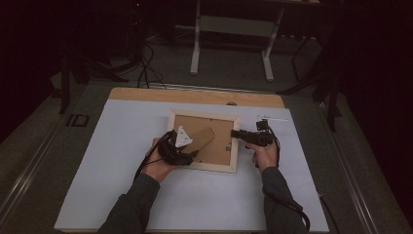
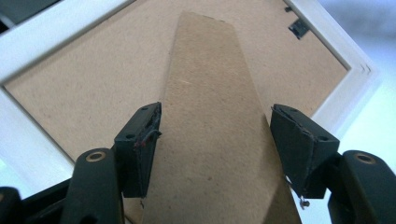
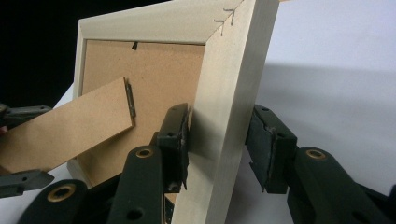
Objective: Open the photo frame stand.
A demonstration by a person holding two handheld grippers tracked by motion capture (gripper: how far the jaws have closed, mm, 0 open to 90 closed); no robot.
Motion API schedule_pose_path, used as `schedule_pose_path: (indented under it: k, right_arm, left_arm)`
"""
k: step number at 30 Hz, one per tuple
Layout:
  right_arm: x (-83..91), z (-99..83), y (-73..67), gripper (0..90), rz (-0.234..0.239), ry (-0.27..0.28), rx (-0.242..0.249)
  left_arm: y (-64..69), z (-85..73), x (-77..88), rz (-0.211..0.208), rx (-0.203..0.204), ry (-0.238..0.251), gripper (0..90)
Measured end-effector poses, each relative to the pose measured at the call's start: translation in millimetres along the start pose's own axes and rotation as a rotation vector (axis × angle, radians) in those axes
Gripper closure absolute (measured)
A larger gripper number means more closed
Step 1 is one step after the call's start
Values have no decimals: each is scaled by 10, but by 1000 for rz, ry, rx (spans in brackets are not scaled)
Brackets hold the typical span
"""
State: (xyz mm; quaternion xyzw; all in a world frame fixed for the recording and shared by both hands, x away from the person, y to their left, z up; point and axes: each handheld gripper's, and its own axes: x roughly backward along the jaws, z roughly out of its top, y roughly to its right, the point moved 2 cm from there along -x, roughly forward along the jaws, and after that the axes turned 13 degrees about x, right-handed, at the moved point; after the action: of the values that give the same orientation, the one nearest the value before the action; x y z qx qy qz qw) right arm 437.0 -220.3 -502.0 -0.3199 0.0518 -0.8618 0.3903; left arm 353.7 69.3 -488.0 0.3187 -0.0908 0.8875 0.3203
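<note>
The right hand-held gripper point(image 3: 217, 149) is pinching the picture frame point(image 3: 224, 93) rail; the left hand-held gripper point(image 2: 217, 144) is straddling its stand flap point(image 2: 210, 116), jaws wide. An overpull there is risking tearing the flap's hinge point(image 3: 131, 99).

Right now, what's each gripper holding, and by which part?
Right gripper: clamped on the picture frame, across its right side rail. Left gripper: jaws straddle the cardboard easel stand, but a gap shows; no firm hold.

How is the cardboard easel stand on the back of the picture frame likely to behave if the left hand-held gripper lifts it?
The stand looks like thin fibreboard, so probably stiff but easily creased. It hangs on a small metal hinge, so it should swing away from the backing rather than lift the frame. Being flat and smooth, it may slip between the pads.
</note>
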Motion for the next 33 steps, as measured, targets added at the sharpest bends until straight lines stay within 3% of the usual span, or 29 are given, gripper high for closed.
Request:
schedule_pose_path:
  k: [1,4,5,6,11,12,14,33]
  right_arm:
    - [2,-1,-3,598,0,2,-1]
    - [6,-4,-8,599,-2,7,-4]
    - [8,-5,-9,599,-2,8,-3]
    - [9,-6,-12,599,-3,9,-3]
    - [17,2,-27,601,-6,15,5]
    - [19,4,-30,602,-6,16,6]
    - [25,8,-38,603,-4,19,8]
    - [110,79,-82,613,-27,43,57]
  left_arm:
    - [0,0,0,0,0,0,362]
    - [-64,-20,-18,-46,83,-2,363]
    - [-99,-26,-29,-73,128,-20,365]
    - [-117,-26,-31,-86,146,-31,366]
    - [-163,-26,-33,-136,194,-59,414]
    - [-193,-36,-35,-176,228,-74,432]
    - [-221,-48,-40,-206,253,-78,458]
    - [-175,-23,-42,-201,204,-67,515]
